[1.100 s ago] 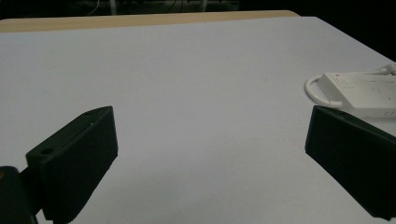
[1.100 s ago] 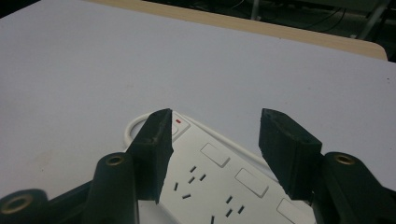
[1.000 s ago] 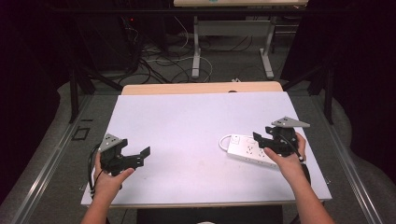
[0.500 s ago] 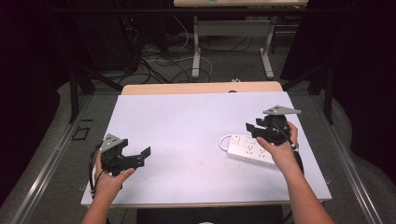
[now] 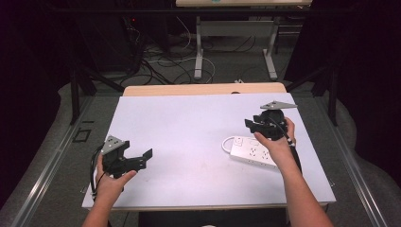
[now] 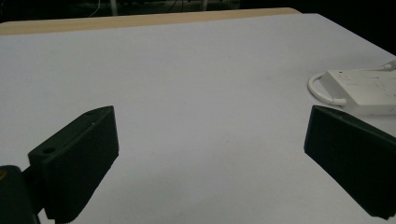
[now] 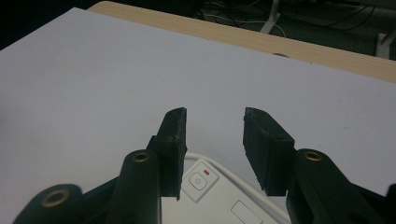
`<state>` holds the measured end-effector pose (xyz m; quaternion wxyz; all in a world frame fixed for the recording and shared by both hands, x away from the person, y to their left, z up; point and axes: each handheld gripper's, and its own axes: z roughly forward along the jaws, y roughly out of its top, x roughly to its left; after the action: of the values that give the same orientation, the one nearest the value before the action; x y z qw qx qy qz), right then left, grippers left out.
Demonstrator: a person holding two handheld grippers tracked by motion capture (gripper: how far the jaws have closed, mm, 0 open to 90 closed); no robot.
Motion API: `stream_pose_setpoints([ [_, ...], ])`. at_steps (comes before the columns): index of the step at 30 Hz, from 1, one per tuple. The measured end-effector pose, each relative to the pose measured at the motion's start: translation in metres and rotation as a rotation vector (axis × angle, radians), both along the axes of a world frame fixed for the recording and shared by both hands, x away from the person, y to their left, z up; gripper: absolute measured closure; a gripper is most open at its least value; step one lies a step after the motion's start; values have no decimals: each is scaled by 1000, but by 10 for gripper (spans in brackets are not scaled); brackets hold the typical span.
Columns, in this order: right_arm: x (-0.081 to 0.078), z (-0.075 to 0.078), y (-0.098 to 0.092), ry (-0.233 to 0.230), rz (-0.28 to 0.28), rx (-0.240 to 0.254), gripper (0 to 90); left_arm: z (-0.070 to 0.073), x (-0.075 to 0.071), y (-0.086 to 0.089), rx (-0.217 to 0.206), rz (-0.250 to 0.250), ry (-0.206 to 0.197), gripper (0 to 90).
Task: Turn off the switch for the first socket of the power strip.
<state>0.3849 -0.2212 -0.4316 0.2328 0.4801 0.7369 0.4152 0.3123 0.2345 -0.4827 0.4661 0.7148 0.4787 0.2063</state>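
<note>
High view has one white plastic power strip [image 5: 250, 152] lying flat at the right of the white table [image 5: 189, 123], long axis running from upper left to lower right, switch end upper left. Right gripper [image 5: 252, 126] hovers just above that end, jaws half-spread, just been closing on nothing. Left gripper [image 5: 146, 158] sits lower left, jaws wide apart, empty.

High view: fixed above the near edge of the table [image 5: 189, 123], looking forward and down; whole top and floor beyond in frame. Left gripper view: low, close over the near-left part, facing across toward the far edge. Right gripper view: low over the right side, facing the far-left corner. All three share the white power strip [image 5: 249, 151] [image 6: 369, 91] [image 7: 219, 196] near the right edge.
</note>
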Motion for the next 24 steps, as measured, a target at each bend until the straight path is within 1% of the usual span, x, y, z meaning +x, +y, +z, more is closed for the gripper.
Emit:
stream_pose_setpoints([
  [1,3,-1,0,4,-4,-7,601,0,0,0,0,0,0,29],
  [3,4,-2,-1,11,-8,-6,604,0,0,-1,0,-2,6,29],
  [4,6,-3,-1,9,-5,-7,610,-1,0,-1,2,-2,3,29],
  [5,6,-4,-1,17,-10,-2,614,-1,0,-1,3,-2,3,29],
  [7,9,-5,-3,10,-8,-1,622,-2,0,-2,5,-1,4,29],
  [8,10,-7,-4,17,-12,1,642,-2,0,-2,6,-2,6,29],
  [10,11,-8,-4,21,-14,-2,654,-2,1,-3,8,-5,8,29],
  [11,12,-11,-5,20,-15,-3,683,-3,1,-3,9,-5,7,29],
  [12,12,-13,-5,24,-16,-2,693,-3,1,-4,11,-4,4,29],
  [15,13,-15,-6,33,-18,1,705,-3,1,-4,14,-8,5,30],
  [18,15,-20,-10,37,-31,10,731,-3,0,-4,15,-10,4,30],
  [20,16,-21,-11,30,-29,8,736,-3,1,-4,16,-9,4,30],
  [23,17,-24,-11,40,-37,-5,768,-4,1,-4,17,-10,5,30],
  [24,17,-25,-11,38,-38,-1,780,-4,1,-4,17,-10,7,30],
])
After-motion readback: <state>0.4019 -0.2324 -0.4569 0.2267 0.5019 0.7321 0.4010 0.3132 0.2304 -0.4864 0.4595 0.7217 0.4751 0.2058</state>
